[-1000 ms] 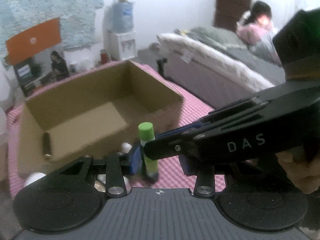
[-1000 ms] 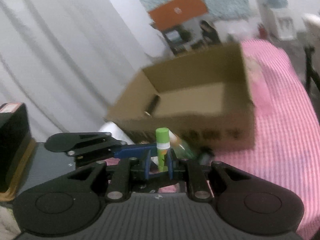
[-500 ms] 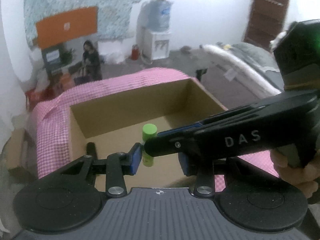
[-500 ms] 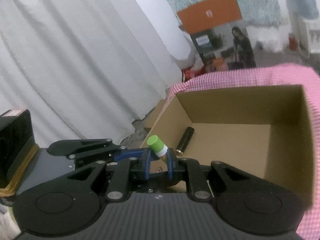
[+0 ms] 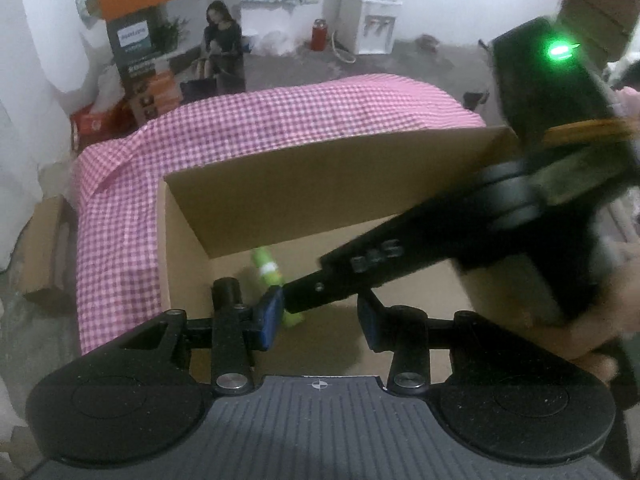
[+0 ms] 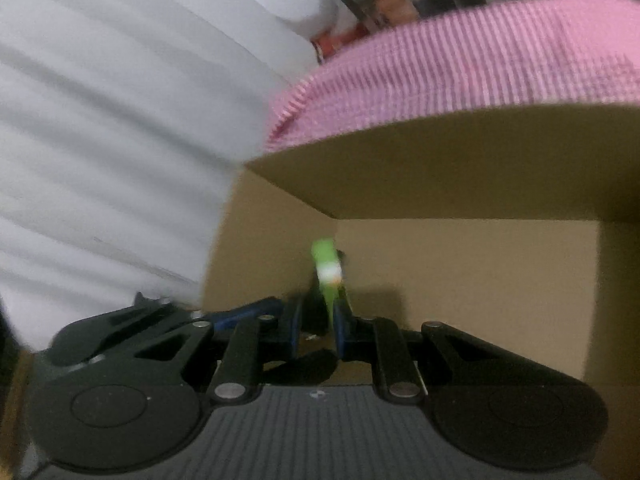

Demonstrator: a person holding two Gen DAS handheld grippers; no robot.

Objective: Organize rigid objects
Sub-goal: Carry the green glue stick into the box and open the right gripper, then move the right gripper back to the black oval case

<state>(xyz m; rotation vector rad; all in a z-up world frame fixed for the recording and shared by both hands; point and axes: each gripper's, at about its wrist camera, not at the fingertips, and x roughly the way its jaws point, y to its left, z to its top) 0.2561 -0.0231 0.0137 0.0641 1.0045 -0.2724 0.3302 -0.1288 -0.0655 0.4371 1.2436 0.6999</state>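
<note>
A green glue stick (image 6: 328,270) with a white band is gripped in my right gripper (image 6: 318,320), tilted and held low inside the open cardboard box (image 6: 460,152). It also shows in the left wrist view (image 5: 269,270), under the right gripper's black arm (image 5: 400,264). My left gripper (image 5: 318,318) is open and empty above the box (image 5: 320,184), just behind the stick. A black cylinder (image 5: 226,290) lies on the box floor at the left.
The box stands on a table with a pink checked cloth (image 5: 168,168). A white curtain (image 6: 120,140) hangs to the left. A smaller cardboard box (image 5: 42,248) sits on the floor beyond the table's left edge.
The right gripper has lowered the glue stick from above the box rim down into the box and tilted it. The left gripper has followed over the box, still open.
</note>
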